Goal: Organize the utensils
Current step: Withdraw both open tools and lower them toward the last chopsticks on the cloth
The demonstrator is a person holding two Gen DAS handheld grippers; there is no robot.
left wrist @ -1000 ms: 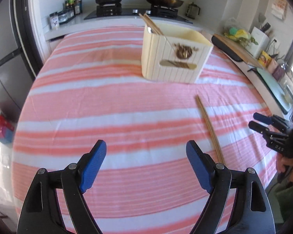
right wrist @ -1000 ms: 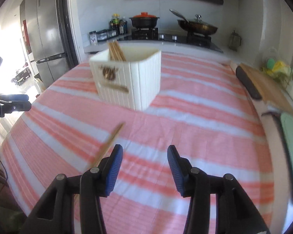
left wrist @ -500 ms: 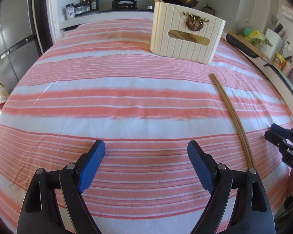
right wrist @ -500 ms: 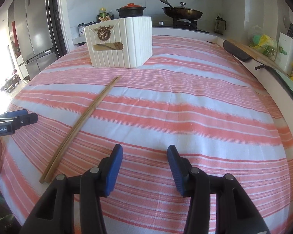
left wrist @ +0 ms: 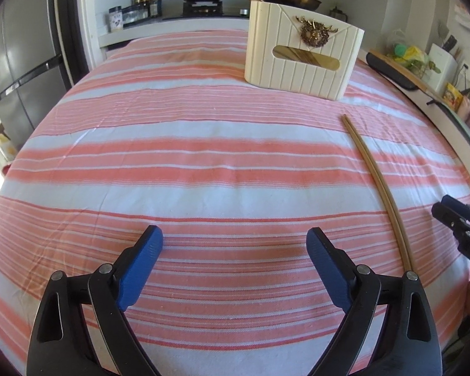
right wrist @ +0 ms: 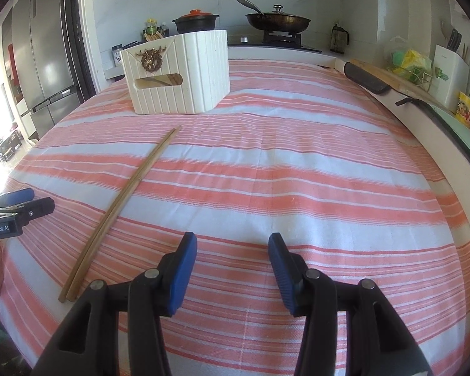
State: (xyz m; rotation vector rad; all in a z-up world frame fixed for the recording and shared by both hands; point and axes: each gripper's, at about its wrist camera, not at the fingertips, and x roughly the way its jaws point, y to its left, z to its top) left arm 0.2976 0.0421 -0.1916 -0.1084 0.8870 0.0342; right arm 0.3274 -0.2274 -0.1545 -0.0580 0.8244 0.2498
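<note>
I am before the pick: the chopsticks (right wrist: 122,210) lie on the cloth (pair together), near the holder (right wrist: 178,73). Left gripper (left wrist: 234,244) has just been opening, nothing between; right gripper (right wrist: 232,252) half spread, empty. Next I must reach them.

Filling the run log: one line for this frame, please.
left gripper: open, jaws just widened, empty | right gripper: open, empty | chopsticks: flat on striped cloth, between grippers | holder box: upright, far end

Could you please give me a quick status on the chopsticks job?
Left gripper open, just widened, empty; right gripper open, empty. Chopsticks on cloth, between grippers. Holder beyond; nothing blocking.
</note>
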